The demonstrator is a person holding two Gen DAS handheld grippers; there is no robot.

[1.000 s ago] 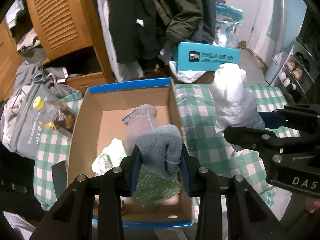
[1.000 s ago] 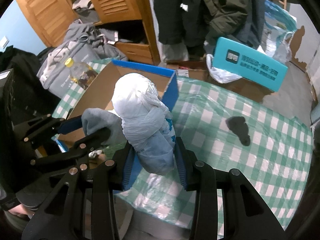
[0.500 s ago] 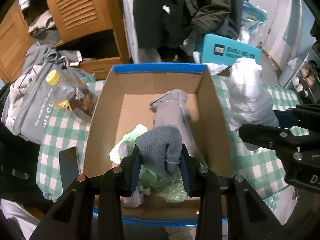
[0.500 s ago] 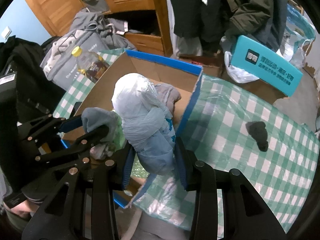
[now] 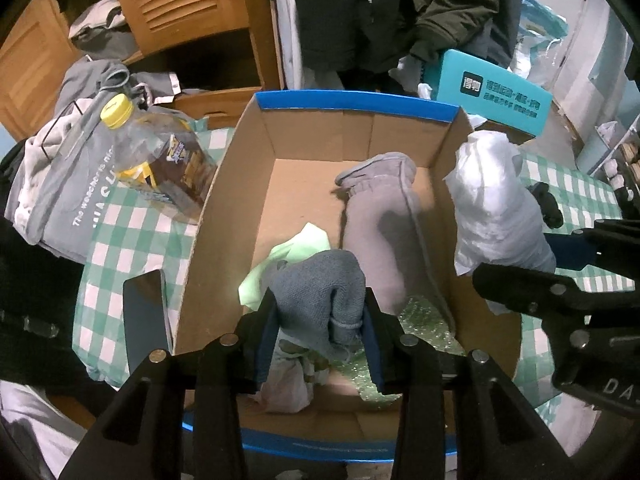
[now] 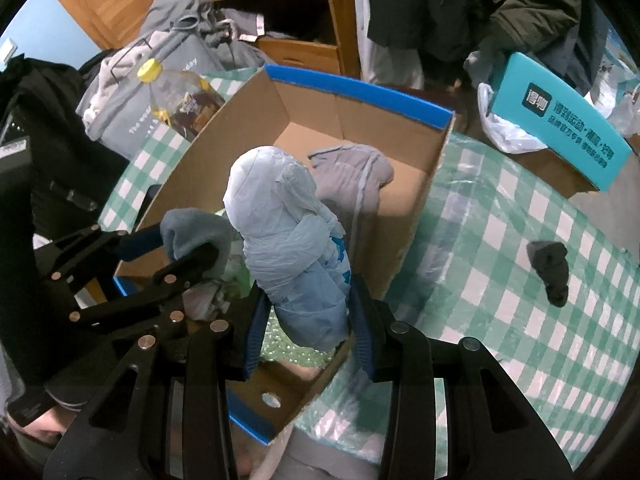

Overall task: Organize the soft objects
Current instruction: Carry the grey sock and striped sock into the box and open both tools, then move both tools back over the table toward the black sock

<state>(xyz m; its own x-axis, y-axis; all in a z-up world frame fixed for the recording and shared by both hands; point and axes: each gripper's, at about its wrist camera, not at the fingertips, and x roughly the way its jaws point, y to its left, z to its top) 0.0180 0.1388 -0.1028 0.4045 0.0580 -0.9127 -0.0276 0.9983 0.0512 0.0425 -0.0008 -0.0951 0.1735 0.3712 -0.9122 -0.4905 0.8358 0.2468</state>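
My left gripper [image 5: 320, 320] is shut on a blue-grey cloth [image 5: 320, 288] and holds it over the near end of the cardboard box [image 5: 352, 132] with a blue rim. My right gripper [image 6: 308, 320] is shut on a pale blue bundled plastic bag [image 6: 288, 240], held above the box's right wall [image 6: 424, 200]. Inside the box lie a grey garment [image 5: 384, 220], a light green cloth [image 5: 296, 252] and a green sparkly piece [image 5: 424, 324]. The left gripper with its cloth [image 6: 196, 236] also shows in the right wrist view, and the bag [image 5: 496, 212] in the left wrist view.
A small dark sock [image 6: 548, 264] lies on the green checked tablecloth [image 6: 500, 240] right of the box. A yellow-capped bottle [image 5: 160, 152] and a grey bag [image 5: 64, 184] sit left of the box. A teal box [image 5: 492, 92] stands behind. A wooden wardrobe [image 5: 180, 12] and hanging coats are beyond.
Both grippers have moved left and forward, so the box now sits more centred under them. The bag is now over the box's right wall. Both holds are unchanged.
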